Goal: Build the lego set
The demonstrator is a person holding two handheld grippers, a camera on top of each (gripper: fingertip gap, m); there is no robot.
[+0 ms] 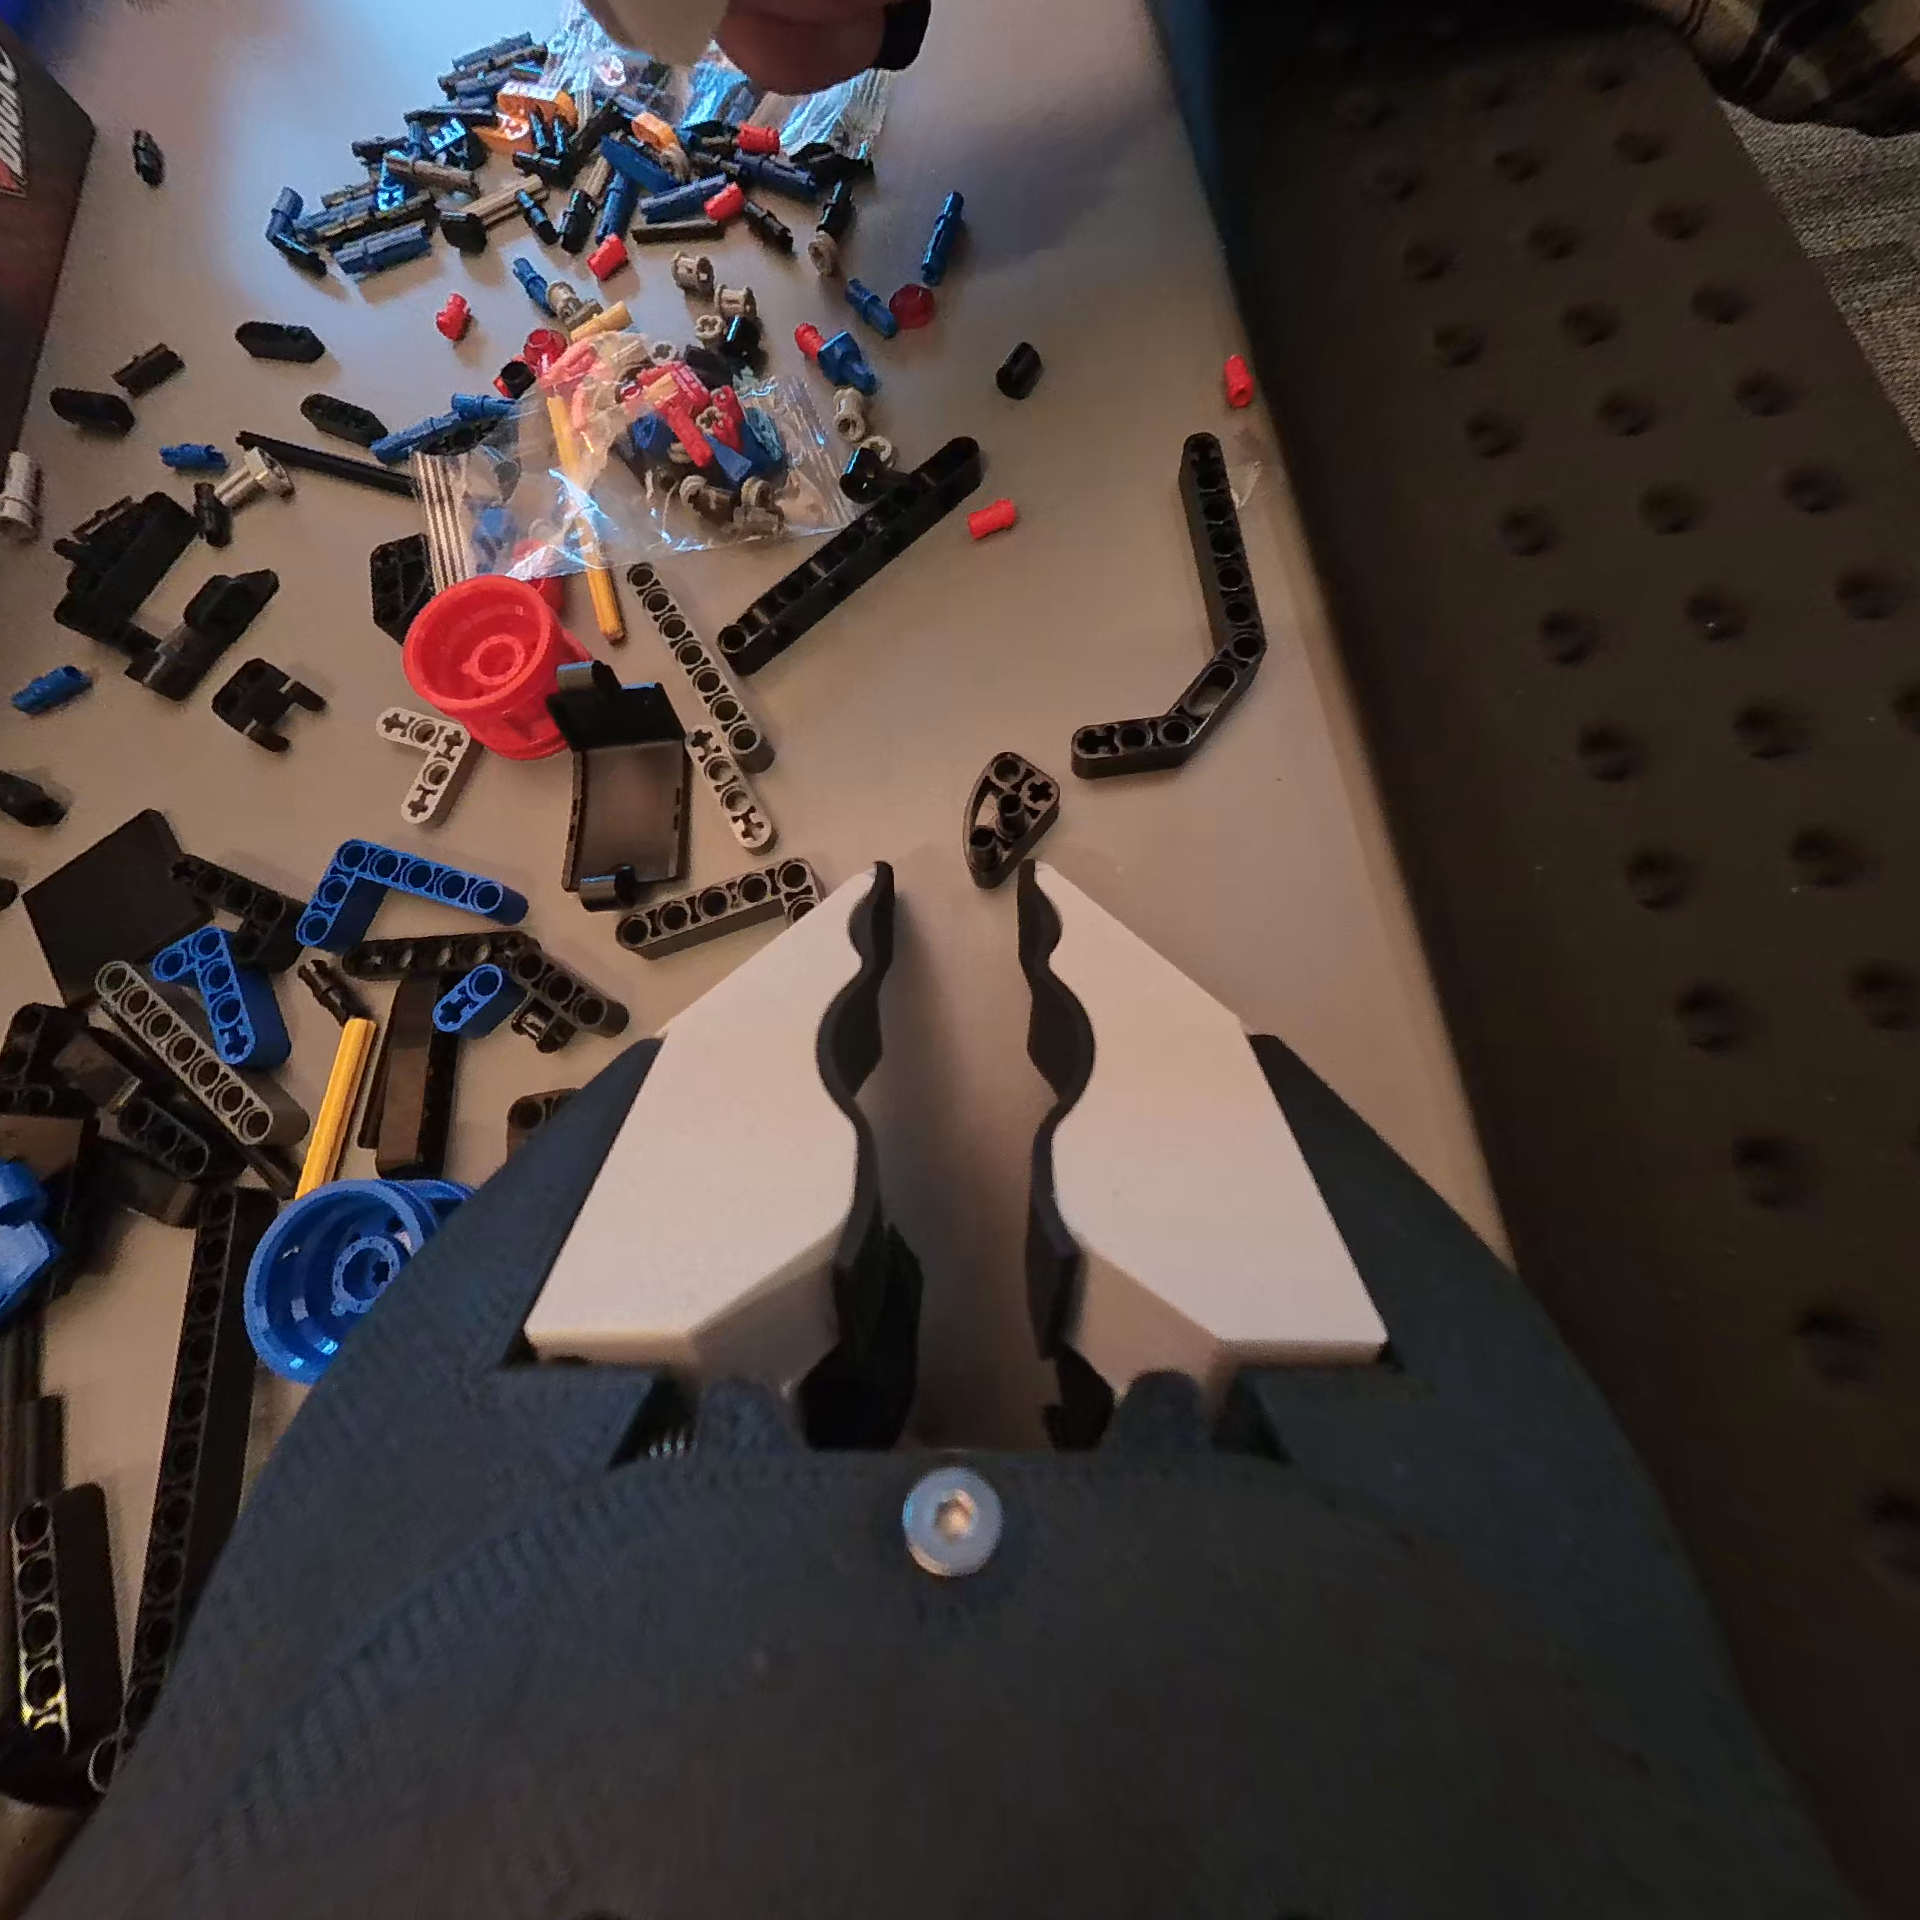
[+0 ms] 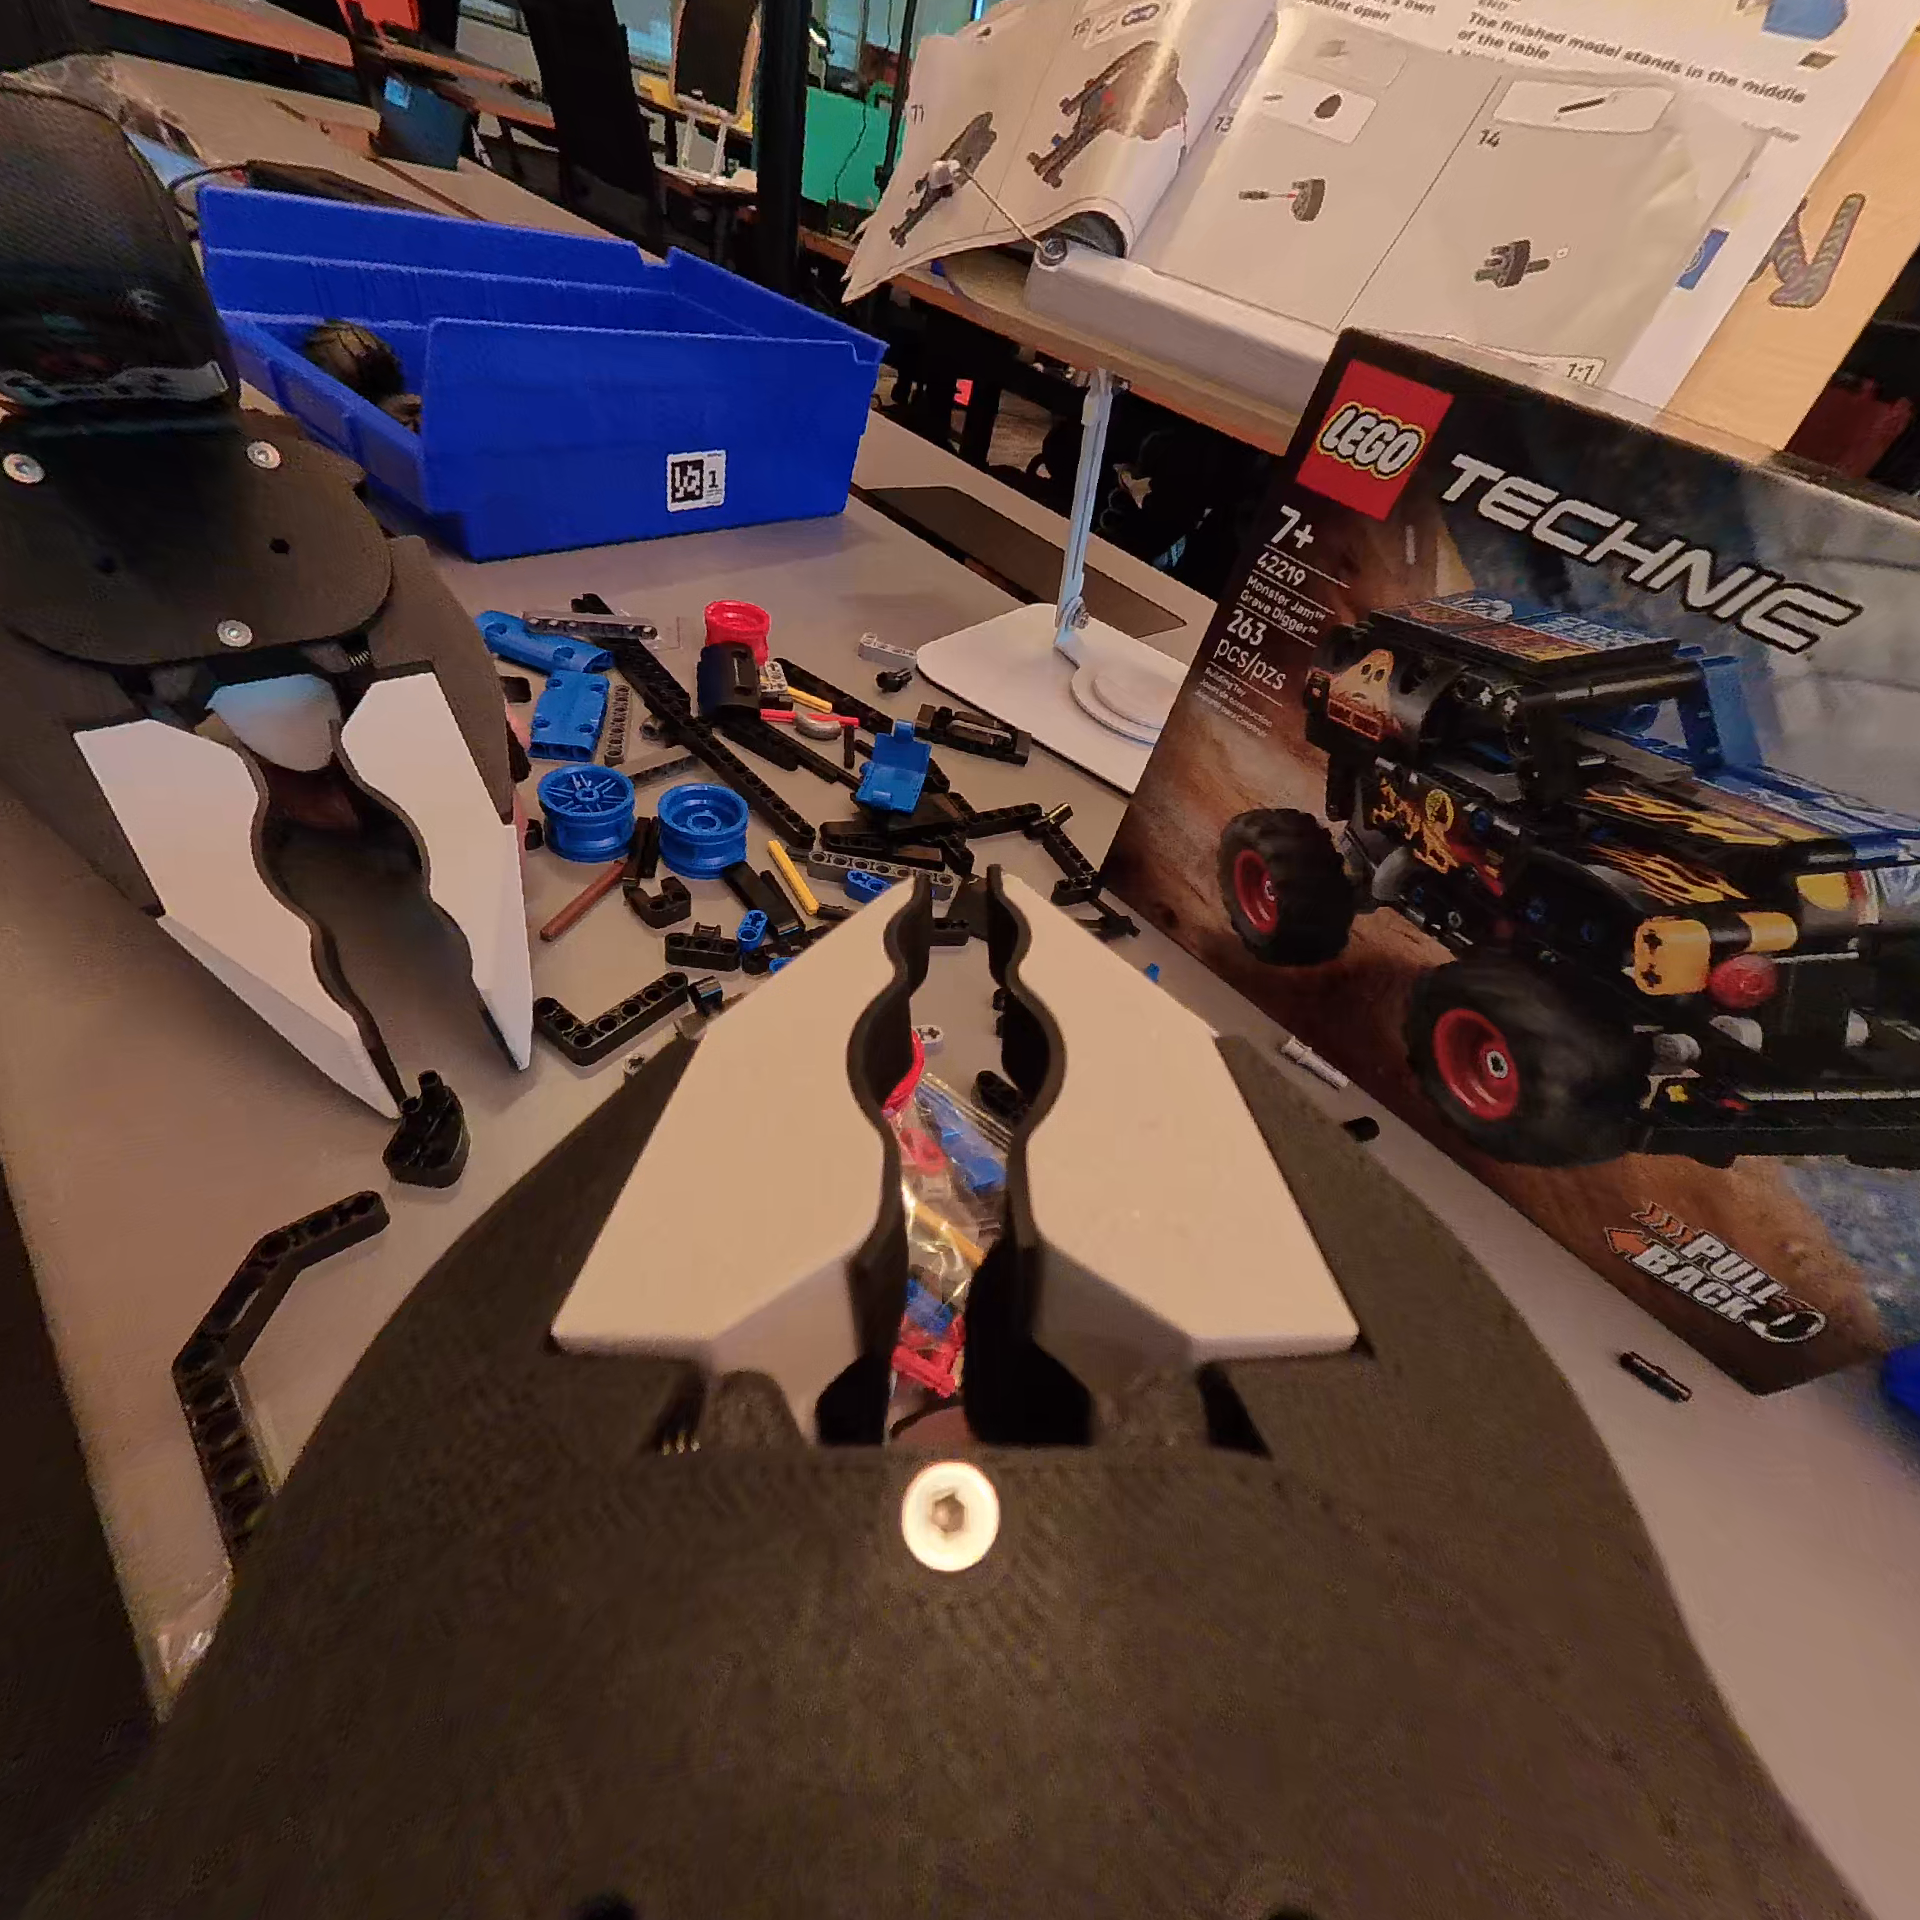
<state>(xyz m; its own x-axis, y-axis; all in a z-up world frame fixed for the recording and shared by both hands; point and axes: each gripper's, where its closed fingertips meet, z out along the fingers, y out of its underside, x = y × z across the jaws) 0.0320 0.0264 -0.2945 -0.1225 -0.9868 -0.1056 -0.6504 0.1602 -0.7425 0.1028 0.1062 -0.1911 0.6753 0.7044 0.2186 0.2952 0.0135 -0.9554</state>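
Observation:
Loose Lego Technic parts lie scattered on a grey table (image 1: pixel 935 675). My left gripper (image 1: pixel 956 883) is open and empty, low over the table. A small black curved piece (image 1: pixel 1013 816) lies just ahead of its right fingertip. In the right wrist view the left gripper (image 2: pixel 457 1081) touches this piece (image 2: pixel 426 1143) with one fingertip. A black angled beam (image 1: pixel 1216 623) lies nearby at the table's edge. My right gripper (image 2: pixel 958 883) is narrowly open and empty, above a clear bag of small parts (image 2: pixel 951 1174).
The set's box (image 2: pixel 1507 831) stands on the right, with an open instruction booklet (image 2: pixel 1351 156) on a white stand (image 2: pixel 1039 675) behind it. A blue bin (image 2: pixel 582 416) sits at the back. A red hub (image 1: pixel 483 660) and a blue hub (image 1: pixel 332 1273) lie among beams. A dark perforated surface (image 1: pixel 1610 727) borders the table. The grippers' ends are close to 15 cm from one another. The red hub (image 1: pixel 483 660) is about 9 cm from both grippers' fingertips.

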